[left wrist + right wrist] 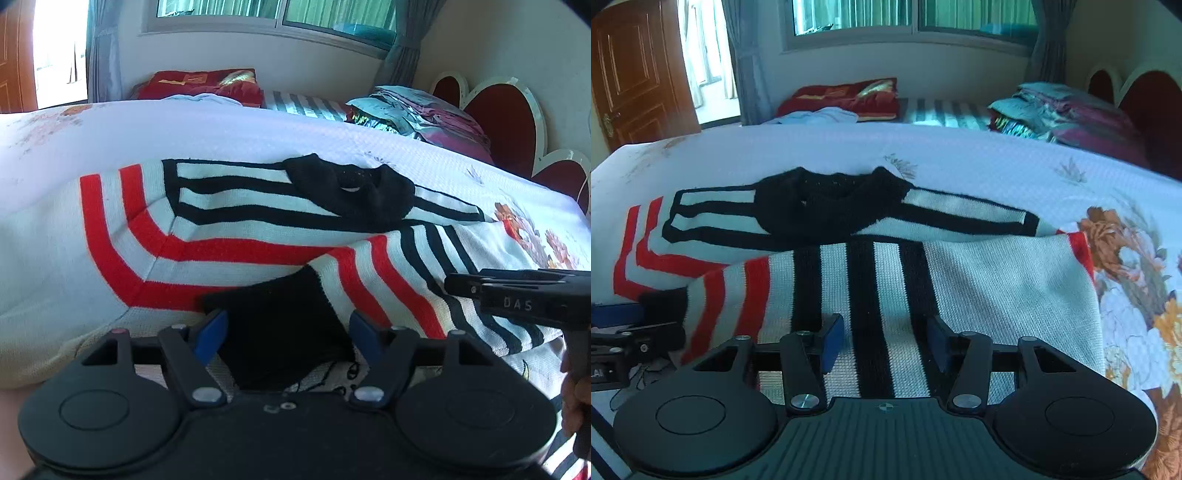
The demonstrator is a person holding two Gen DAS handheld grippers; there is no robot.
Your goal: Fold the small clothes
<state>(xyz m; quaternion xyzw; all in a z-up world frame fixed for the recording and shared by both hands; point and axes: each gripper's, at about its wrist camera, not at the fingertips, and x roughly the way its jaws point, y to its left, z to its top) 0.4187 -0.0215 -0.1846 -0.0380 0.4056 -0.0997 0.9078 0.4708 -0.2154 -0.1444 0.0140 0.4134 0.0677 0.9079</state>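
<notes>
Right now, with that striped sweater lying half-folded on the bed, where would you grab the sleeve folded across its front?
Probably by the black cuff of the sweater. It lies flat at the near edge, between the open left gripper pads, so come from the near side, low, and pinch its thick ribbed end.

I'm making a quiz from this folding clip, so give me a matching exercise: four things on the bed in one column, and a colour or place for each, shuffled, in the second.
Column one:
1. sweater collar
2. sleeve cuff
3. folded blanket
4. pile of clothes

Column two:
A. dark red, at the far side of the bed under the window
B. black, between the open left gripper's fingers
C. black, at the far edge of the striped sweater
D. mixed teal and maroon, beside the red headboard

Pairs: 1-C, 2-B, 3-A, 4-D
</notes>
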